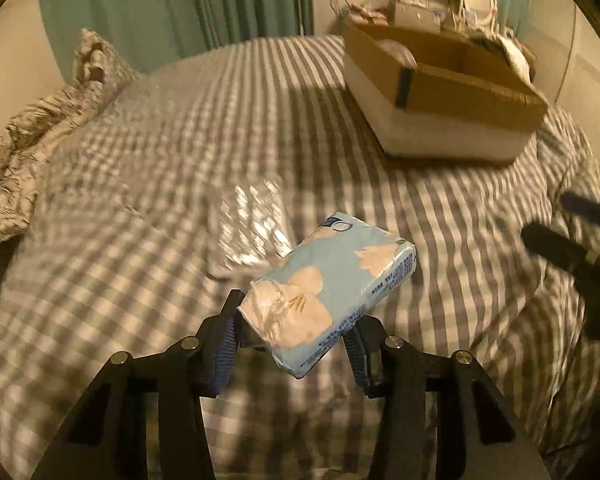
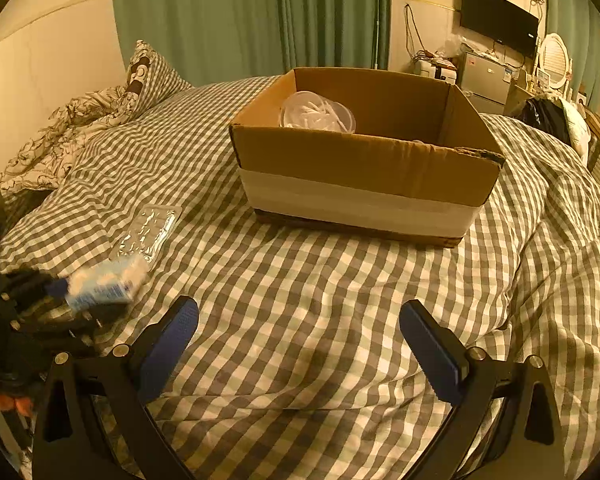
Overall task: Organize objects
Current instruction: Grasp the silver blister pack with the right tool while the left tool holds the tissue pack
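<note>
On the bed, a grey-and-white checked cover (image 2: pixel 300 300) lies spread and wrinkled. Left claw (image 1: pixel 296 334) is closed on a pale blue soft tissue pack printed with cream flowers (image 1: pixel 328 288); the pack is pinched near its crumpled end, tilted, and lifted clear of the cover. From the right wrist view the same pack (image 2: pixel 104 282) appears blurred at the far left edge, held by the left claw (image 2: pixel 60 296).

Just beyond the pack, a clear flat plastic blister tray (image 1: pixel 248 236) rests on the cover; in the right view it (image 2: pixel 148 232) sits beside the pack, between it and the box. What the tray contains cannot be made out.

Right claw (image 2: pixel 300 344) stands wide, its blue-padded fingers (image 2: pixel 168 352) well apart with nothing between them, over bare checked cover. It shows as a dark blur (image 1: pixel 572 248) at the right edge of the left view.

An open brown cardboard box with a white tape band around its lower wall (image 2: pixel 364 164) sits on the bed, ahead of the right claw and well apart from the tissue pack. Inside, against the far left corner, lies a clear round plastic container (image 2: pixel 316 114).

A crumpled floral-patterned quilt (image 2: pixel 72 136) is bunched at the head of the bed, before green curtains (image 2: pixel 240 16).
</note>
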The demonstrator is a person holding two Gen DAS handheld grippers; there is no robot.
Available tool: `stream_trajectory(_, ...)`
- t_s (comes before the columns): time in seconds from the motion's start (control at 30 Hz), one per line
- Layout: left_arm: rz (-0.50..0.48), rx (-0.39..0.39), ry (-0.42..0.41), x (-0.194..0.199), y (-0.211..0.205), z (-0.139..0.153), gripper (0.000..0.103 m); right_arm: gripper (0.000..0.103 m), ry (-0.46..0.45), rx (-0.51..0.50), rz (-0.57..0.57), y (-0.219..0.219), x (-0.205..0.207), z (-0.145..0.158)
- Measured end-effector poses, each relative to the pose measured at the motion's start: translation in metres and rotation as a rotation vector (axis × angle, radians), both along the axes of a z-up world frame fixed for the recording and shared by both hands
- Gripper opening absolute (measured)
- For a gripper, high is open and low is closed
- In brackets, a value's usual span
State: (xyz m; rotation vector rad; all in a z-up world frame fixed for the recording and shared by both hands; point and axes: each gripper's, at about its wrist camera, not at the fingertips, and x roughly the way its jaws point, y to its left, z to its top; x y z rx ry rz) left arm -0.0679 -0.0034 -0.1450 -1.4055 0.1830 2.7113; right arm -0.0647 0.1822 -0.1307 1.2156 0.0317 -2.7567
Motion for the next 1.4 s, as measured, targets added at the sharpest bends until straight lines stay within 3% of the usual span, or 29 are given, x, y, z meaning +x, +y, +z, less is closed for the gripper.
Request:
stream_trajectory(0.2,0.117,-0.023,0.075,-0.012,-0.044,0.032,0.048,0.101,0.001,-0.015,0.026,-0.017,-0.008,-0.001)
stream_trajectory(0.47,0.207,-0.002,0.110,-0.032,-0.080,0.044,0.048,0.101,-0.013,-0.025,0.101,-0.082,-0.040,-0.009)
stream_trajectory(0.57,0.247,-0.005,0.119,-0.040,-0.093,0.041,0.048,0.101,-0.034,0.000,0.132,-0.112,-0.055,-0.018)
stream_trajectory(0.8,0.303,0.073,0.064,-0.049,-0.125,0.017,0.048,0.101,-0.103,-0.017,0.187,-0.166,-0.082,-0.045)
stream_trajectory(0.93,0.319,0.132,0.069,-0.047,-0.135,0.017,0.048,0.101,-0.150,-0.049,0.183,-0.182,-0.102,-0.061)
stream_trajectory(1.13,0.313,0.143,0.067,-0.048,-0.136,0.016,0.048,0.100,-0.193,-0.036,0.152,-0.191,-0.120,-0.081)
stream_trajectory(1.23,0.307,0.127,0.068,-0.048,-0.132,0.016,0.048,0.089,-0.183,-0.018,0.169,-0.193,-0.116,-0.081)
stream_trajectory(1.27,0.306,0.119,0.068,-0.047,-0.131,0.016,0.048,0.076,-0.180,-0.016,0.179,-0.192,-0.114,-0.079)
stream_trajectory(1.3,0.303,0.108,0.069,-0.047,-0.129,0.016,0.048,0.072,-0.180,-0.016,0.189,-0.191,-0.113,-0.077)
stream_trajectory(1.4,0.281,0.098,0.073,-0.045,-0.122,0.018,0.048,0.070,-0.180,-0.025,0.202,-0.181,-0.105,-0.069)
